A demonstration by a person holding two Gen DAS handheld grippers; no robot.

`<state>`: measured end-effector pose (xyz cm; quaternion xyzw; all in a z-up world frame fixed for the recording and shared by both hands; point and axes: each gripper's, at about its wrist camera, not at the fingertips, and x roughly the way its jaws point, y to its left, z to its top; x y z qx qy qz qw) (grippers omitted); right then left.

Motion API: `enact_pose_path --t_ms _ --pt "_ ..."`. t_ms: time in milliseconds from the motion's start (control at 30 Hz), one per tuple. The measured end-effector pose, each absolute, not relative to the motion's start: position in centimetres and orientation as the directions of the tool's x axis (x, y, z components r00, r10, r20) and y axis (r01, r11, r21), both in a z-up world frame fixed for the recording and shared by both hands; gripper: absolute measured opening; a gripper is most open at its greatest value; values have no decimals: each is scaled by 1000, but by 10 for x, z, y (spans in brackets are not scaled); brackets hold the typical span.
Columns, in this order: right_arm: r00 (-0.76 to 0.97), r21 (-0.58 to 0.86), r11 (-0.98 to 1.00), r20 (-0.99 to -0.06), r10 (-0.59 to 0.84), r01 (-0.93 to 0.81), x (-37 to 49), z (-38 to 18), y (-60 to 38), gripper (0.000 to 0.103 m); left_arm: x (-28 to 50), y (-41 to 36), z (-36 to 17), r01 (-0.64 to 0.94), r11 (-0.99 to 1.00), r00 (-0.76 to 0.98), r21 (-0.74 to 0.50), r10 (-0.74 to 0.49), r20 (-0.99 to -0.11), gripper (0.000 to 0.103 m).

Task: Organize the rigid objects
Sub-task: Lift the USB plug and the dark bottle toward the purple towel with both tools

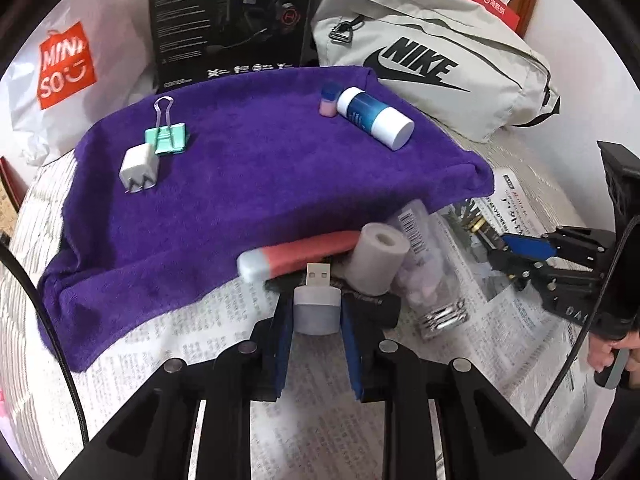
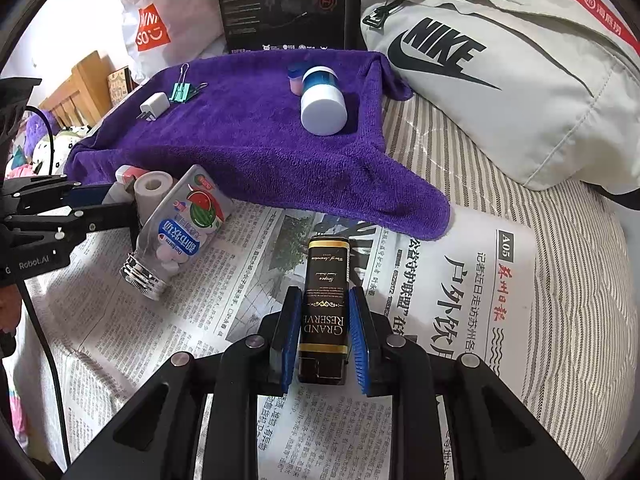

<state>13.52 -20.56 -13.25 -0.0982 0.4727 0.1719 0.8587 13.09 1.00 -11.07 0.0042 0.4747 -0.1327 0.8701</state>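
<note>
A small USB plug-in light [image 1: 317, 304] is clamped between the blue pads of the left gripper [image 1: 316, 320], just above the newspaper [image 1: 320, 420]. A dark Grand Reserve box [image 2: 326, 312] is gripped by the closed right gripper [image 2: 325, 340]. Crowded just beyond the USB light: a pink-and-white tube [image 1: 296, 258], a white tape roll [image 1: 374, 262] and a clear candy bottle [image 2: 184, 224], lying down, pale tablets inside. On the purple towel [image 1: 260, 168], far left: charger plug [image 1: 138, 168] touching a green binder clip [image 1: 166, 136]; far right: blue-white bottle [image 1: 374, 118] beside a small pink jar [image 1: 328, 102].
</note>
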Motion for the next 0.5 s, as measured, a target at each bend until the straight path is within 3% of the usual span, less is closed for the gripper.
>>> enact_pose_path --t_ms 500 --pt "460 72 929 -853 246 -364 126 -127 -222 24 121 49 -97 166 977 550 -133 -204 -810 23"
